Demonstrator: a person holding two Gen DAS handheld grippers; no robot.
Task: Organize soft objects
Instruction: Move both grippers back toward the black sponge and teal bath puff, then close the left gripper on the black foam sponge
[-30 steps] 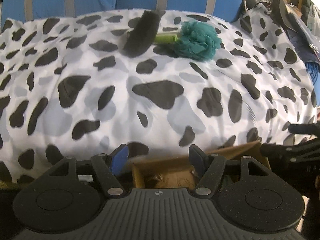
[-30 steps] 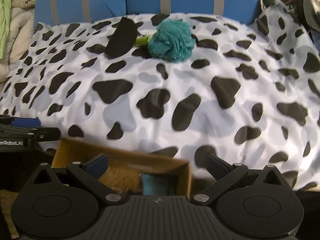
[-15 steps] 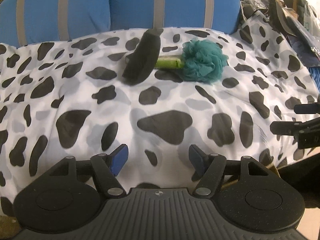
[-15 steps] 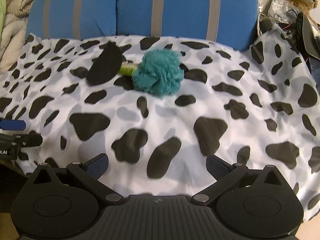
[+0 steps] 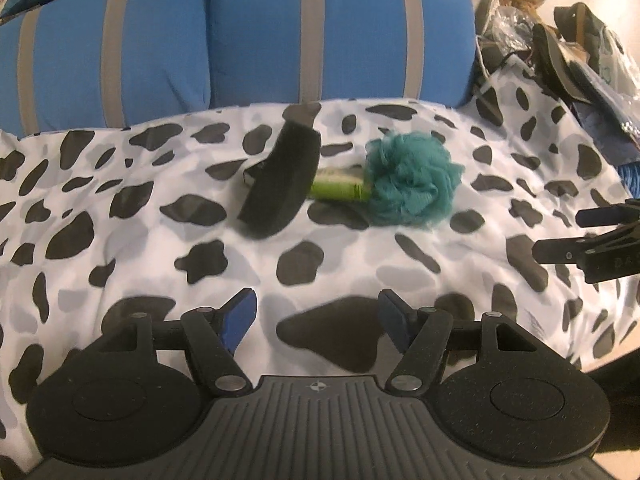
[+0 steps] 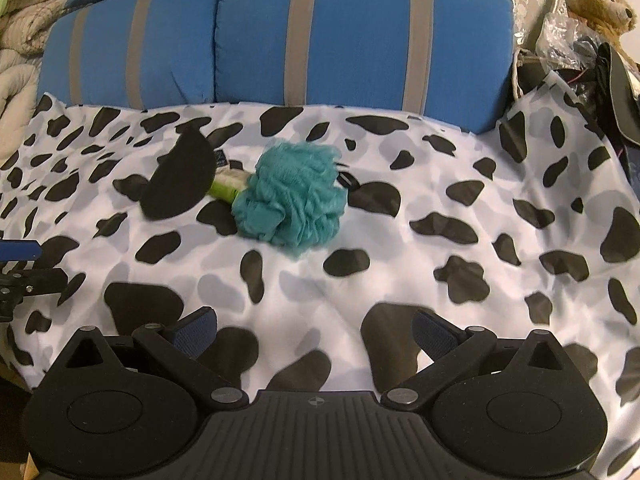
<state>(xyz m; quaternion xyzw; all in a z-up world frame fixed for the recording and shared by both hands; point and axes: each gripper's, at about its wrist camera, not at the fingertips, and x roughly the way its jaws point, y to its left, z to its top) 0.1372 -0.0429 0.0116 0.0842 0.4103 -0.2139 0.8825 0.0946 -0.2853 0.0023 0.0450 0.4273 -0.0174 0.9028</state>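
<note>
A cow-print sheet (image 5: pixel 160 248), smooth white cloth blotched with black and grey patches, is covering the whole surface and lying in soft wrinkles. At the far left of the right wrist view, a quilted beige blanket (image 6: pixel 16 60) is bunching up beside two plump blue cushions (image 5: pixel 332 32) crossed by grey stripes, which are standing along the back edge of the sheet.

Toward the back of the sheet, left of centre, a dark oval pad (image 5: pixel 280 184) with a matte, felt-like face is lying tilted, its narrow end pointing at the cushions. Just right of it, a short lime-green tube-shaped piece (image 5: pixel 338 188) is lying on its side, one end under the pad's edge and the other touching a teal mesh pouf (image 5: pixel 412 180), a ruffled, roughly round ball of gathered netting. The three are sitting in a row, touching one another.

At the far right, a fuzzy tan teddy bear (image 6: pixel 600 0) is sitting among crinkled plastic and dark straps.

The left gripper (image 5: pixel 316 316) is hovering over the near part of the sheet, its blue-padded fingers standing apart with only cloth showing between them. The right gripper (image 6: pixel 314 328) is likewise hanging over the sheet, well short of the pouf, its textured blue pads spread wide and gripping nothing.
</note>
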